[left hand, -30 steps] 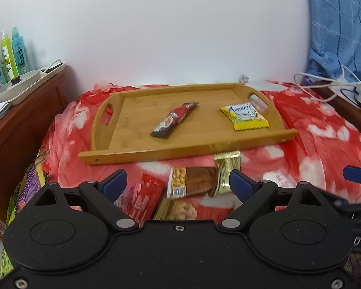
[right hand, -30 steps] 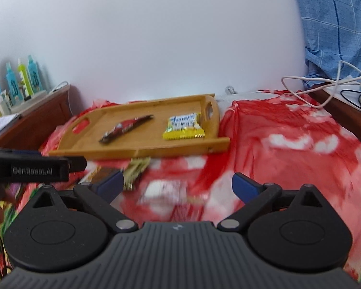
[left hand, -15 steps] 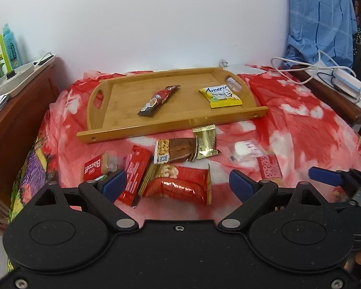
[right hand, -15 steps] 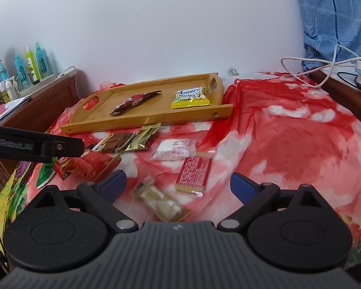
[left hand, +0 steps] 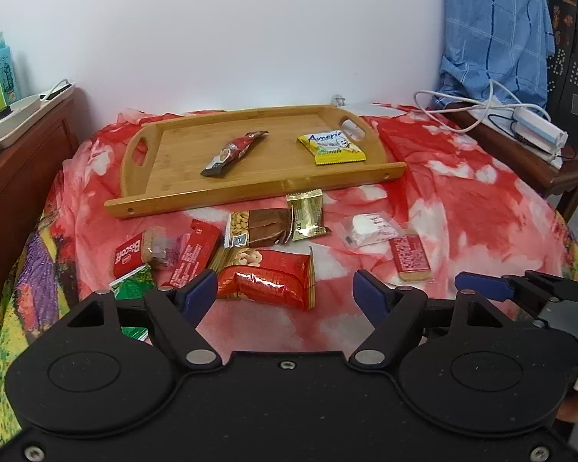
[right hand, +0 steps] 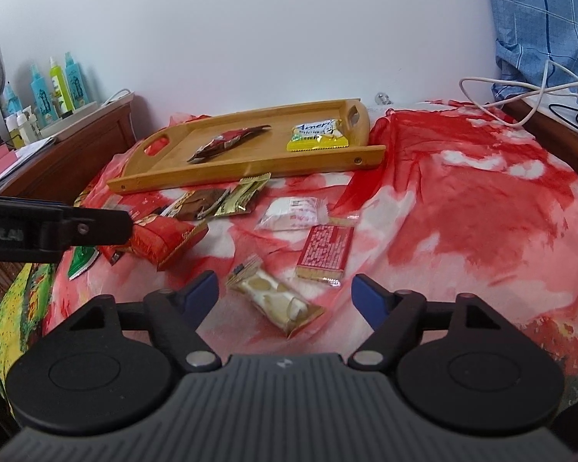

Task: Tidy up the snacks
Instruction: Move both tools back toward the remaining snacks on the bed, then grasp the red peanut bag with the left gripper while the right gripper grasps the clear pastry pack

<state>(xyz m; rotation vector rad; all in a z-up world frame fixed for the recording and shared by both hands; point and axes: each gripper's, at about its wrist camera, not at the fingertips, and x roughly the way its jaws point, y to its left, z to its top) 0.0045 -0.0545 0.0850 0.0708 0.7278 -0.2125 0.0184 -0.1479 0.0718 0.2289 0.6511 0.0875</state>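
Two grippers hang over the snack pile, both with jaws apart and gripping nothing, though each has just been narrowing. The left gripper (left hand: 285, 294) has the red peanut bag (left hand: 267, 275) just ahead of its fingertips, not between them. The right gripper (right hand: 285, 294) has the clear packet of pale biscuits (right hand: 275, 300) lying between its fingers, untouched by the pads.

Just beyond the right gripper lies a red wafer pack (right hand: 323, 248), then a white sachet (right hand: 291, 213). Ahead of the left gripper sit a brown peanut bar (left hand: 258, 227), a gold sachet (left hand: 307, 215), a red Biscoff pack (left hand: 129, 256) and a green wrapper (left hand: 133, 288).

Farthest out, the bamboo tray (left hand: 250, 190) holds only a dark red bar (left hand: 233, 148) and a yellow packet (left hand: 331, 148), so the sorting looks barely begun, with most snacks left on the red cloth (left hand: 481, 208).

Nothing blocks the path to the tray, though its raised front rim must be cleared, and the two grippers sit close enough to crowd each other.
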